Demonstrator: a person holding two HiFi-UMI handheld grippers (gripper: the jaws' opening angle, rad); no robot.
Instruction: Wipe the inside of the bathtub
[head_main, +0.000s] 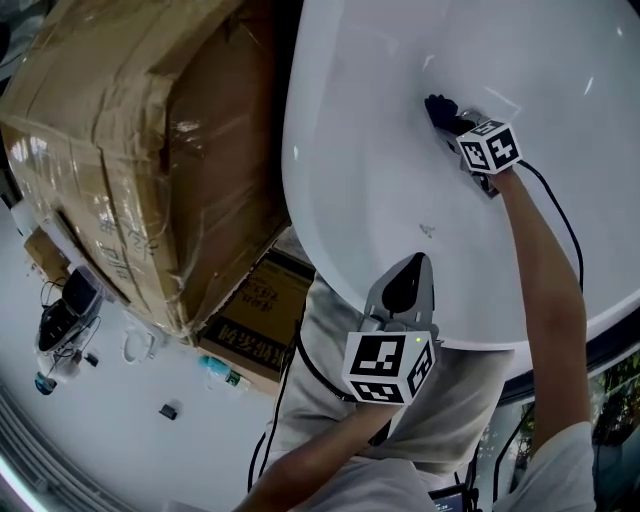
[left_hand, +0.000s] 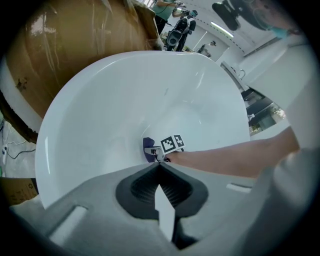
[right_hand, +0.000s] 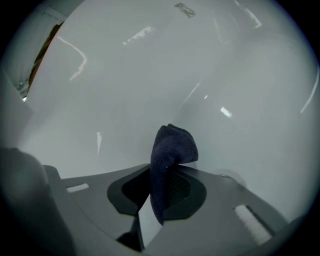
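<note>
A white bathtub (head_main: 360, 170) fills the upper right of the head view. Inside it my right gripper (head_main: 452, 127) is shut on a dark blue cloth (head_main: 438, 107), whose free end presses against the tub's inner wall. In the right gripper view the cloth (right_hand: 170, 155) stands up from between the jaws against the white surface (right_hand: 150, 75). My left gripper (head_main: 410, 268) is held over the tub's near rim, shut with nothing in it. Its own view shows the tub's bowl (left_hand: 115, 110) and the right gripper (left_hand: 159, 155) with the cloth (left_hand: 148, 148).
A large cardboard box wrapped in plastic film (head_main: 140, 150) stands right beside the tub on the left. A smaller printed carton (head_main: 250, 320) lies below it. Cables and small devices (head_main: 65, 310) lie on the pale floor at lower left.
</note>
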